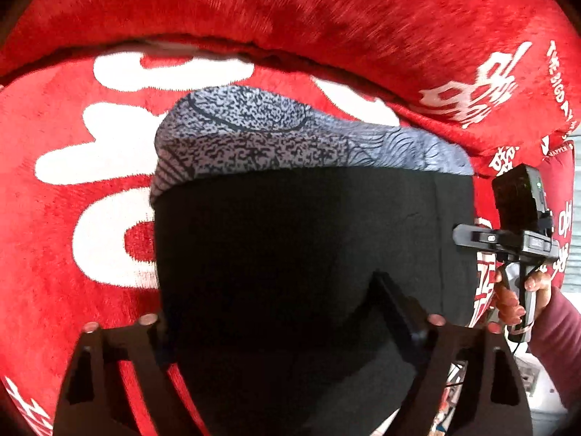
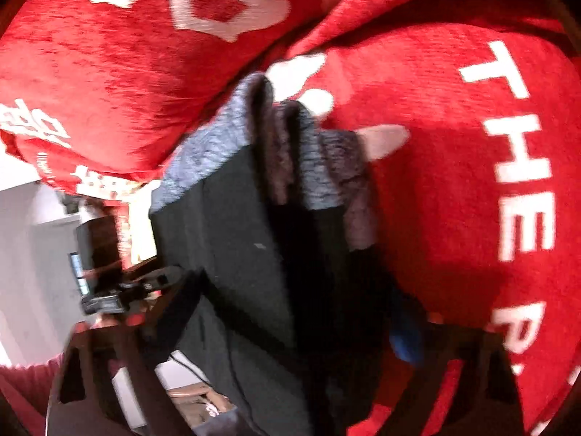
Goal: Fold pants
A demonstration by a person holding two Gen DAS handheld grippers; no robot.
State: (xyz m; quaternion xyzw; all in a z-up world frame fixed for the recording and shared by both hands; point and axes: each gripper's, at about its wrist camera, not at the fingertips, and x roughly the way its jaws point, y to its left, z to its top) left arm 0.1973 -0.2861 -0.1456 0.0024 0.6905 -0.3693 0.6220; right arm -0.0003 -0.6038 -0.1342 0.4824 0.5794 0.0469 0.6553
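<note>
The black pants (image 1: 308, 239) with a grey speckled waistband (image 1: 276, 134) hang in front of the left wrist camera over red upholstery. My left gripper (image 1: 287, 330) is shut on the black fabric, which fills the space between its fingers (image 1: 403, 316). In the right wrist view the pants (image 2: 236, 239) hang folded, waistband (image 2: 305, 152) at the top. My right gripper (image 2: 290, 330) is shut on the pants; a blue pad (image 2: 406, 338) shows at its right finger. The right gripper also shows in the left wrist view (image 1: 519, 232), held by a hand beside the pants' right edge.
A red plush sofa with white lettering lies behind: seat (image 1: 54, 218), back cushion (image 1: 326, 11). In the right wrist view the red seat (image 2: 454, 181) and a cushion (image 2: 90, 83) show. White floor and clutter lie at the lower left (image 2: 32, 254).
</note>
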